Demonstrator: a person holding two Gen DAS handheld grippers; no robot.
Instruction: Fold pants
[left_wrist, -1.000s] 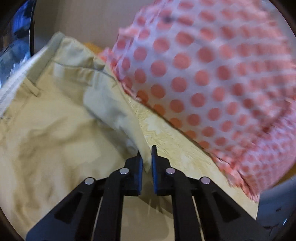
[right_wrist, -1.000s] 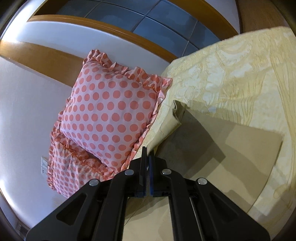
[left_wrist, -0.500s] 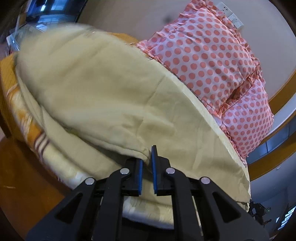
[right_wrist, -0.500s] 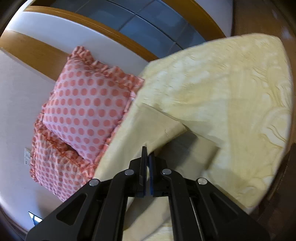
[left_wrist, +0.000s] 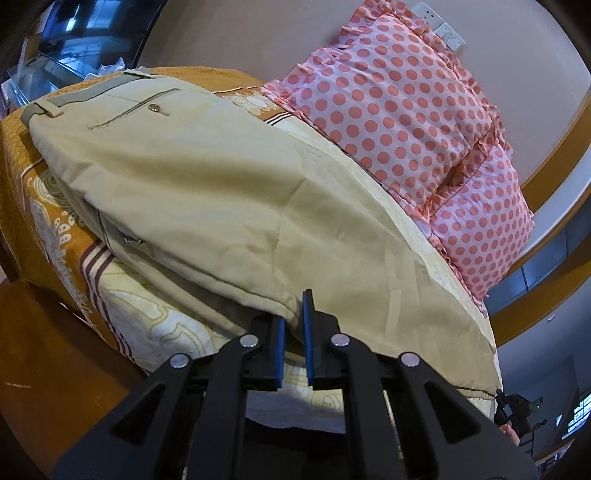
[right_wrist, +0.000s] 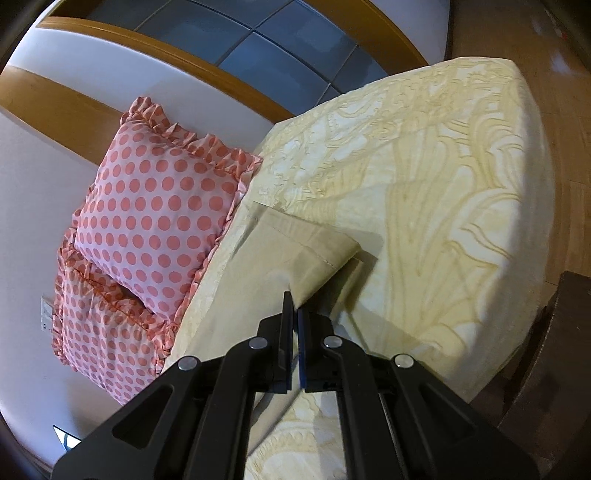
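Beige pants (left_wrist: 229, 206) lie folded lengthwise on the bed, waistband and buttoned back pocket at the far left. My left gripper (left_wrist: 293, 325) is shut on the near folded edge of the pants around mid-leg. In the right wrist view the leg hems (right_wrist: 314, 254) lie on the bedspread, and my right gripper (right_wrist: 294, 314) is shut on the near corner of the upper hem.
Two pink polka-dot pillows (left_wrist: 402, 107) (right_wrist: 159, 221) lean against the wall at the head of the bed. The cream and orange patterned bedspread (right_wrist: 424, 177) covers the bed. Wooden floor (left_wrist: 48, 350) lies beside the bed's near edge.
Both grippers swung the held pants leg over and down toward the near side. The pants now lie flatter, folded on the bed.
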